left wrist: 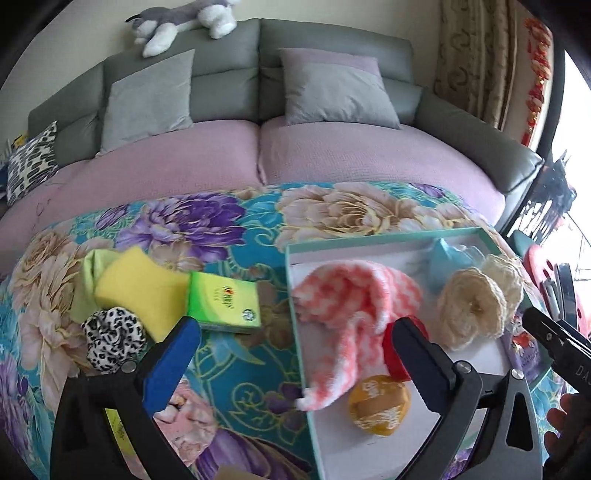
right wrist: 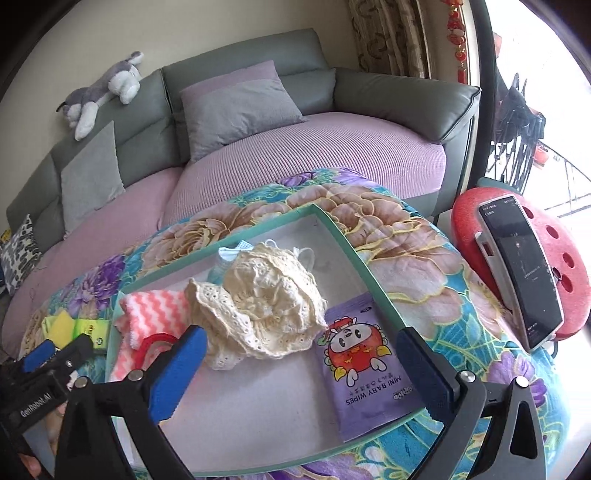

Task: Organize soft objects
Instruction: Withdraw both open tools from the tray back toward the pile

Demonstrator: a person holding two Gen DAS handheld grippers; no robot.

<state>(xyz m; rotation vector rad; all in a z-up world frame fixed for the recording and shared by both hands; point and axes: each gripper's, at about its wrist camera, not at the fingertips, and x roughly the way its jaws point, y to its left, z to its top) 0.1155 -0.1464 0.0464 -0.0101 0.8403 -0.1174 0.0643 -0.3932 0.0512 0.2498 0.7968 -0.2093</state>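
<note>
A teal-rimmed white box lies on the floral blanket. In it are a pink-and-white zigzag cloth that drapes over the left rim, cream crochet pieces, a yellow round pouch, a red ring and a purple baby wipes pack. My left gripper is open astride the box's left rim, holding nothing. My right gripper is open above the cream crochet and the wipes, also holding nothing. Left of the box lie a yellow sponge, a leopard scrunchie and a green tissue pack.
A grey sofa with a lilac seat cover and grey cushions stands behind the blanket, with a plush husky on its backrest. A phone leans on a red stool at the right. A green cloth lies under the sponge.
</note>
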